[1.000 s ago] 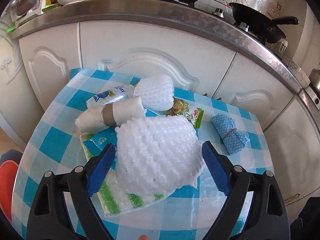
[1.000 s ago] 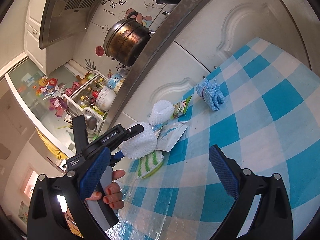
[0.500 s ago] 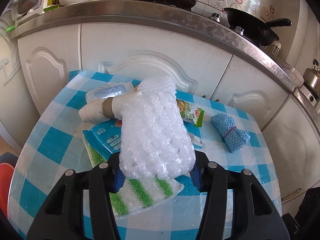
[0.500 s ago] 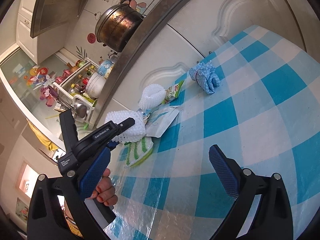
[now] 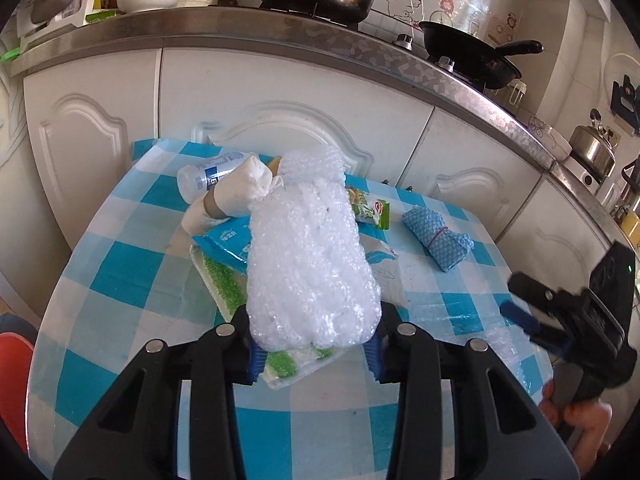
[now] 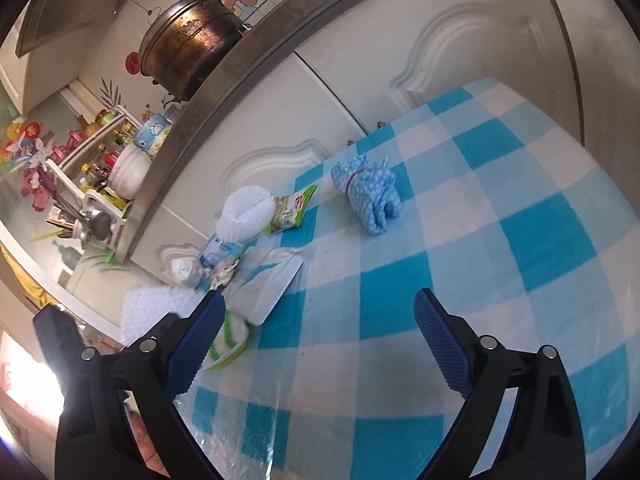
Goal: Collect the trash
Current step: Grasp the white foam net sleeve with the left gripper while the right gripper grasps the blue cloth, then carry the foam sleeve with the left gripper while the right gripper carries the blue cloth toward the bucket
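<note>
While the white foam net (image 5: 310,264) sits squeezed between the left gripper (image 5: 316,354) pads, jaws having just closed on its near end, it rises over the green-striped cloth (image 5: 224,280) and blue wrapper (image 5: 226,240) on the checked table (image 5: 120,280). Right gripper (image 6: 316,344): jaws wide but just narrowing, nothing between them, above bare tablecloth, blue bundled cloth (image 6: 370,196) well ahead.
</note>
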{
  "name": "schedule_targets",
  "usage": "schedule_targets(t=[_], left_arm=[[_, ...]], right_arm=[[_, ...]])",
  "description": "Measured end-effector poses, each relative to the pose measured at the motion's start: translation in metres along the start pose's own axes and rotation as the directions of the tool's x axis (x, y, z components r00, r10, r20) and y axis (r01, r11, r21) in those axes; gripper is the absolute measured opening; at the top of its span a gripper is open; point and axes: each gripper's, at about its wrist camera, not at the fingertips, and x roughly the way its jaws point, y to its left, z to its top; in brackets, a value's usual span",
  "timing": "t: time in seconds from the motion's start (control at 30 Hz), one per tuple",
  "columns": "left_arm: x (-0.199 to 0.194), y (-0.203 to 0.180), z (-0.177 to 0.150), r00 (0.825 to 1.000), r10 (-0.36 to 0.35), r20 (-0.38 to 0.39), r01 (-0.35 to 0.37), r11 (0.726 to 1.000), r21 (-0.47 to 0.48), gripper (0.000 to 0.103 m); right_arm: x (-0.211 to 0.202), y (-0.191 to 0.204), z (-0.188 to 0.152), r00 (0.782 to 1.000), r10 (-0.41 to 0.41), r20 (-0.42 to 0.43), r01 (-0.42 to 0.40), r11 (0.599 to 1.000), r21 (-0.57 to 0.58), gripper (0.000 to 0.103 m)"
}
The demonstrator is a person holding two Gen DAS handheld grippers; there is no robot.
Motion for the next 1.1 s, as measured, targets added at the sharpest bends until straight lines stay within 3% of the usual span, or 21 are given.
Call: schedule_targets(t=[0.23,0.37,0.53,0.73,1.1], left_arm=[[-0.009,0.015,-0.01,1.0,-0.005,0.002,0.005,1.0,0.006,0.04],[-0.012,0.019,-0.01,1.0,-0.024,0.003,0.024,1.0,-0.006,0.04],[-0.015,0.02,-0.012,0.998,-0.061,0.004,0.061,0.998,-0.019,0.04],[-0.02,0.018,-0.016,0.997,-0.083,0.005,0.083,0.996,-0.023,0.04],[-0.046,0.015,-0.018,0.994,-0.102,0.032,0.103,0.995,-0.017,0.04]], right_arm=[[0.051,0.007,0.049,0.994,-0.109,-0.009,0.106,0.982,-0.155,0.075],[0.08,0.006,0.059,0.984,-0.175,-0.036,0.164,0.965,-0.205,0.075],[0.104,0.01,0.052,0.965,-0.253,-0.064,0.224,0.93,-0.292,0.05],[0.1,0.018,0.042,0.96,-0.278,-0.038,0.251,0.913,-0.323,0.028],[0.054,0.021,0.011,0.978,-0.208,-0.01,0.2,0.95,-0.239,0.022]])
